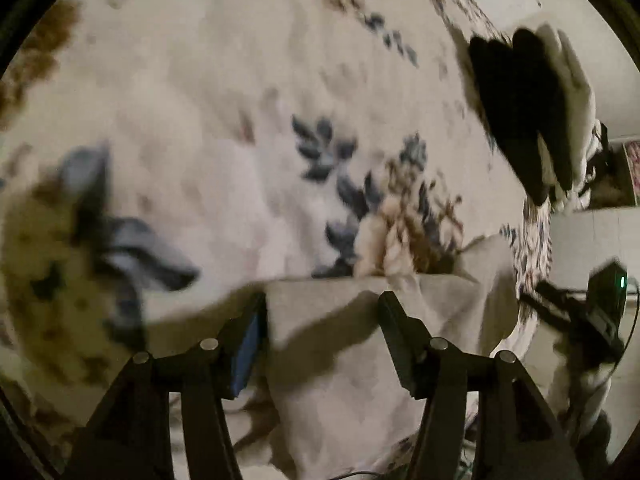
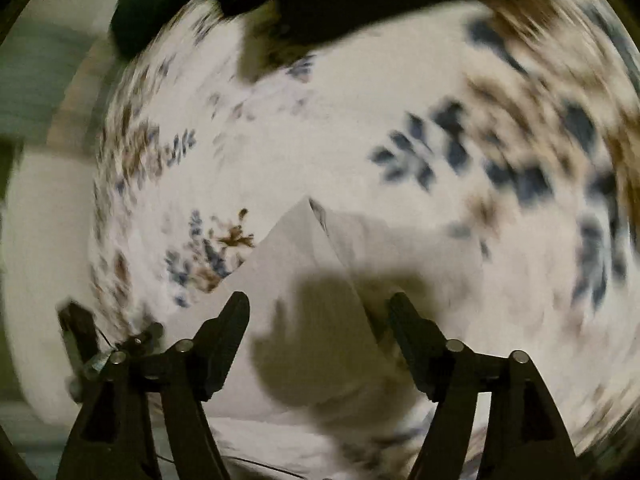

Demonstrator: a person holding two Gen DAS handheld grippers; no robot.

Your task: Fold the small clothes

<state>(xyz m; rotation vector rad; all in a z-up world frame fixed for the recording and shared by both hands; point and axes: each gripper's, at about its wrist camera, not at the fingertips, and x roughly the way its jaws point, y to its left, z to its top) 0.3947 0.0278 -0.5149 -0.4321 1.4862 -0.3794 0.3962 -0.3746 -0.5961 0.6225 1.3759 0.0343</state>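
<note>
A small pale grey-white garment [image 1: 344, 360] lies on a floral bedspread [image 1: 224, 128], just below and between the fingers of my left gripper [image 1: 322, 300], which is open and holds nothing. In the right wrist view the same pale garment [image 2: 304, 264] rises to a folded point between the fingers of my right gripper [image 2: 318, 302], which is also open and empty. The other gripper [image 1: 592, 312] shows at the right edge of the left wrist view. Both views are blurred by motion.
A stack of folded dark and white clothes [image 1: 528, 112] sits at the far right of the bed. A dark garment [image 2: 320, 4] lies across the top of the right wrist view. The bed edge [image 1: 536, 240] and pale floor lie to the right.
</note>
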